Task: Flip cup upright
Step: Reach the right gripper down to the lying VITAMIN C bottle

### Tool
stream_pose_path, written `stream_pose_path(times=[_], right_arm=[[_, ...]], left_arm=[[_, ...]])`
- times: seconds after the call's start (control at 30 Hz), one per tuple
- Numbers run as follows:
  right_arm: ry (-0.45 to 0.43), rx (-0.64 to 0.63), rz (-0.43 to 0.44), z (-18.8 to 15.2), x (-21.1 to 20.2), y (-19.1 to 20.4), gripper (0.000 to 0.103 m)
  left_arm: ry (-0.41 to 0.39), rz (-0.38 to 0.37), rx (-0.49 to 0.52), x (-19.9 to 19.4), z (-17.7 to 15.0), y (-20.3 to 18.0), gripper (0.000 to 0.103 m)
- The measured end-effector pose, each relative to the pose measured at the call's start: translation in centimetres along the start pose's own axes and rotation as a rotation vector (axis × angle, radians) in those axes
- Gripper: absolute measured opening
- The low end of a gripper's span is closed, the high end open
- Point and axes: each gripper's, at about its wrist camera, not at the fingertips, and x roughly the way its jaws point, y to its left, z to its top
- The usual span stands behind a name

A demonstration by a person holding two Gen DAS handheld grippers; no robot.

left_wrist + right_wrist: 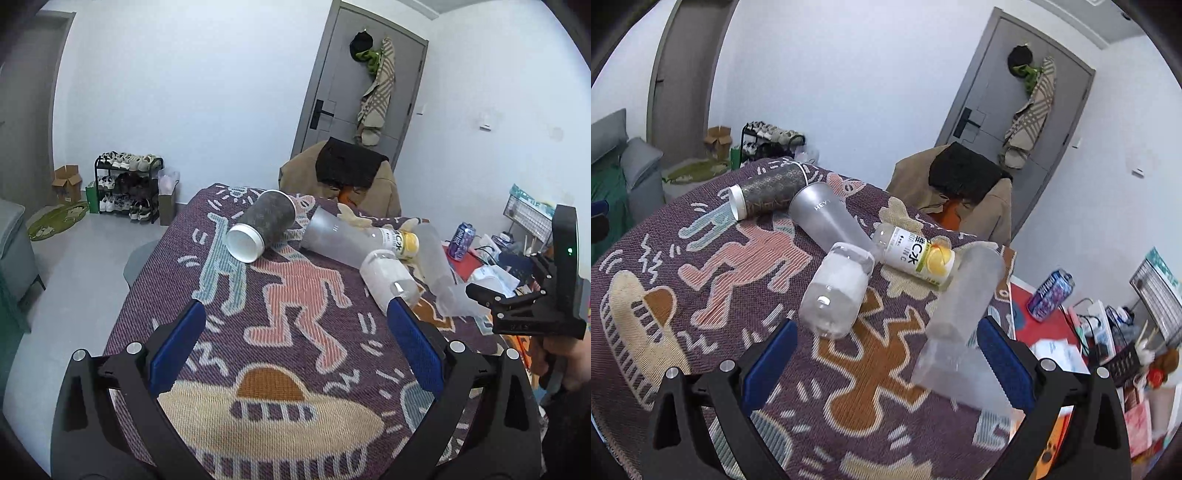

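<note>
Several cups lie on their sides on a patterned cloth [288, 332]. A dark speckled cup [264, 223] [768, 190] with a white rim lies at the far left. A frosted tall cup [334, 238] [827, 221] lies beside it. A clear glass cup [388, 280] [836, 291] lies nearer. A frosted square container [441, 273] [960, 321] lies at the right, between the right gripper's fingers, close to the right finger [1004, 365]. My left gripper [295, 347] is open and empty above the cloth. My right gripper [886, 365] [517, 306] is open.
A bottle with a yellow label [918, 258] [400, 242] lies between the cups. A chair draped with a brown coat [351, 177] stands behind the table. A red-topped side surface with a purple can [1051, 295] and clutter is at the right.
</note>
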Motion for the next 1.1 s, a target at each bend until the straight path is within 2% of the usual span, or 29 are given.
stream_pose_path(times=[0.33,0.53,0.6,0.87,1.1], right_arm=[[0.064,-0.136,-0.019,3.6,6.5,-1.8,0.095],[0.119,-0.272,-0.032,4.8,11.5,-3.2,0.088],[0.138,-0.308,-0.008,5.1,12.9,-3.6,0.086],[0.179,-0.486,0.055,6.5,18.1,-3.0,0.08],[0.214,-0.651,0.033,6.3,22.1,-2.0,0.08]], left_arm=[[0.027,0.025,-0.036,3.1,2.0,1.2,0.098],[0.068,0.053,-0.032,5.9,2.7,1.8,0.098],[0.075,0.055,-0.041,6.7,3.0,2.2,0.098],[0.084,0.103,-0.046,9.5,4.2,3.5,0.098],[0.11,0.11,-0.083,11.5,4.1,5.1,0.098]])
